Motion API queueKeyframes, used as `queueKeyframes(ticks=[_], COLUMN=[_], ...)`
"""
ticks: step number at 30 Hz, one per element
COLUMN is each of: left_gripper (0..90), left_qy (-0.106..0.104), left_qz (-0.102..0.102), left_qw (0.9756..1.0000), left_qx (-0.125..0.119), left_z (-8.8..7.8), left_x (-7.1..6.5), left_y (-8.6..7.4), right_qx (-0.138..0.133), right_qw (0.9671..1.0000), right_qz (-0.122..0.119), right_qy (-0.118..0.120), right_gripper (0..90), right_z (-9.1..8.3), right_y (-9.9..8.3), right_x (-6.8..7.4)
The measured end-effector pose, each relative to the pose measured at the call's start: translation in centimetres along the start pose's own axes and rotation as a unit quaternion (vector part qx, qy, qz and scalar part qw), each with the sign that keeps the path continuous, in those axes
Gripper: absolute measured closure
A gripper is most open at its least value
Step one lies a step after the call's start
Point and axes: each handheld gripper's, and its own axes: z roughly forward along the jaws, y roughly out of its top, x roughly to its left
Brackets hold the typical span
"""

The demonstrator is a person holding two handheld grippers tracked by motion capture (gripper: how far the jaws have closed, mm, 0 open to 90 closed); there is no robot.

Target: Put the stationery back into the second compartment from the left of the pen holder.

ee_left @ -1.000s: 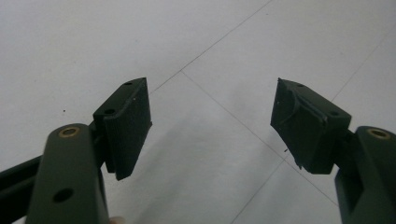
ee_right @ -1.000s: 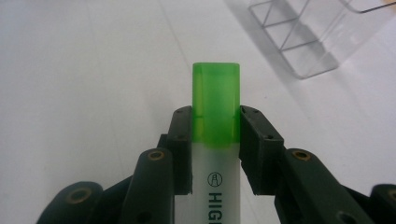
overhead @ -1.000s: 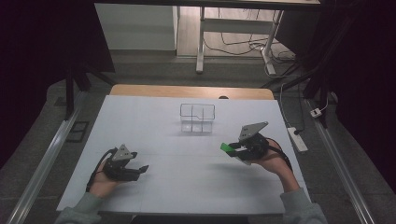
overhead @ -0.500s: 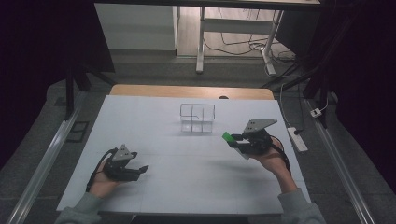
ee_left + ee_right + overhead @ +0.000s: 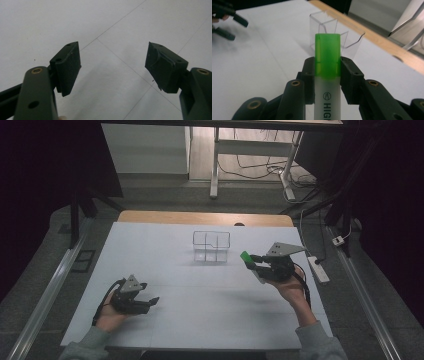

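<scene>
My right gripper [image 5: 256,264] is clamped on a highlighter with a translucent white barrel and a bright green cap [image 5: 327,75]. In the right gripper view the two black pads [image 5: 310,75] press against the sides of the marker right where the green cap meets the barrel, and the capped end sticks out past them. The marker lies along the line of the jaws, with black lettering on the barrel below the pads. In the high view I hold it above the white table top [image 5: 200,320], on my right side, with the green cap [image 5: 245,257] aimed towards the clear plastic organiser box with open compartments [image 5: 211,246]. That box stands on the far middle of the table, near the wooden edge strip [image 5: 150,216], and the cap is close to it but clearly apart from it. Beyond the cap in the right gripper view I see the box's transparent walls [image 5: 329,27].

My left gripper [image 5: 150,302] rests low on the near left of the table, well apart from both marker and box. Its jaws stand wide apart with nothing between them; through the gap I see bare white surface crossed by thin seam lines [image 5: 117,57].
</scene>
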Motion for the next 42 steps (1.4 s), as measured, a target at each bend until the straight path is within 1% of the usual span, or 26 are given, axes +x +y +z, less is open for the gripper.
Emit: queueKeyframes(ticks=[5,10,13,21,23,27,31,33,35,37,42], left_gripper=[27.9,27.8,27.8,27.8,27.8,27.8,27.8,27.8,27.8,27.8,27.8], left_qy=[-0.001,-0.002,-0.002,-0.002,-0.002,-0.002,-0.002,-0.001,-0.001,-0.001,-0.001], left_qz=[-0.002,0.001,0.000,-0.001,-0.001,-0.001,-0.001,-0.001,-0.001,-0.001,-0.002], left_qw=[1.0000,1.0000,1.0000,1.0000,1.0000,1.0000,1.0000,1.0000,1.0000,1.0000,1.0000], left_qx=[-0.002,0.000,0.000,0.001,0.000,0.000,0.001,0.001,0.002,0.002,0.002], left_z=[0.0,0.1,0.1,0.2,0.1,0.1,0.2,0.2,0.2,0.2,0.2], left_x=[0.1,0.0,0.1,0.1,0.1,0.1,0.1,0.1,0.1,0.1,0.2], left_y=[0.0,0.0,0.0,0.0,0.0,-0.1,-0.1,-0.1,-0.1,-0.1,-0.1], right_qx=[-0.038,-0.057,-0.065,-0.072,-0.077,-0.077,-0.081,-0.083,-0.093,-0.096,-0.095], right_qw=[0.9991,0.9977,0.9969,0.9962,0.9958,0.9958,0.9952,0.9948,0.9941,0.9939,0.9939], right_qz=[0.009,0.028,0.032,0.037,0.041,0.040,0.046,0.049,0.051,0.050,0.052], right_qy=[-0.019,-0.025,-0.029,-0.032,-0.029,-0.030,-0.033,-0.032,-0.023,-0.019,-0.020], right_gripper=[66.2,66.2,66.2,66.2,66.2,66.2,66.3,66.2,66.2,66.2,66.2], right_z=[0.1,0.3,0.6,1.6,1.9,2.2,2.7,2.7,3.0,3.2,3.9], right_y=[1.6,2.0,2.2,3.1,3.4,3.7,4.2,4.3,4.6,4.7,5.3], right_x=[-0.1,-0.4,-0.6,-0.8,-0.8,-0.8,-1.0,-1.1,-1.2,-1.2,-1.2])
